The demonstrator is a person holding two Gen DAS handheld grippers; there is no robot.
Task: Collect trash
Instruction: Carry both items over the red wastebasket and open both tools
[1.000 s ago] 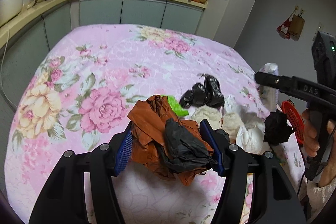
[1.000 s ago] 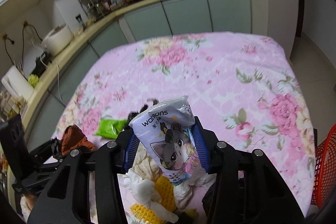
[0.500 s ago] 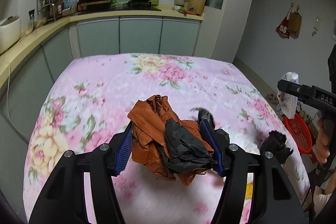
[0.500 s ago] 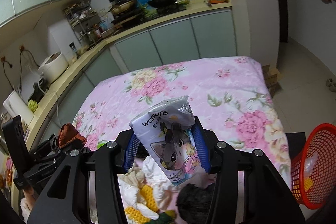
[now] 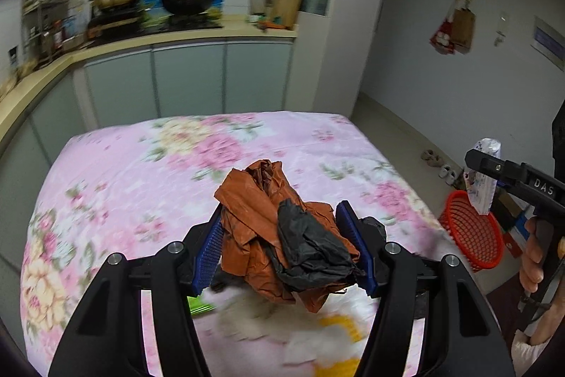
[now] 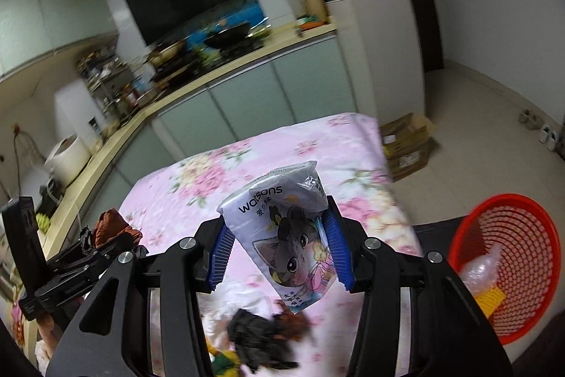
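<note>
The orange-and-black wad (image 5: 282, 235) of crumpled bags sits clenched between the left gripper's (image 5: 282, 249) fingers, raised above the table (image 5: 123, 172). It looks light and soft, likely to slip unless pinched through its bulk. The right gripper (image 6: 279, 249) grips a wipes pack (image 6: 286, 232) across its middle; the pack is glossy, limp and probably slippery. More scraps (image 6: 261, 338) lie on the floral cloth below. A red basket (image 6: 536, 306) on the floor to the right already holds some plastic, the likely drop point.
</note>
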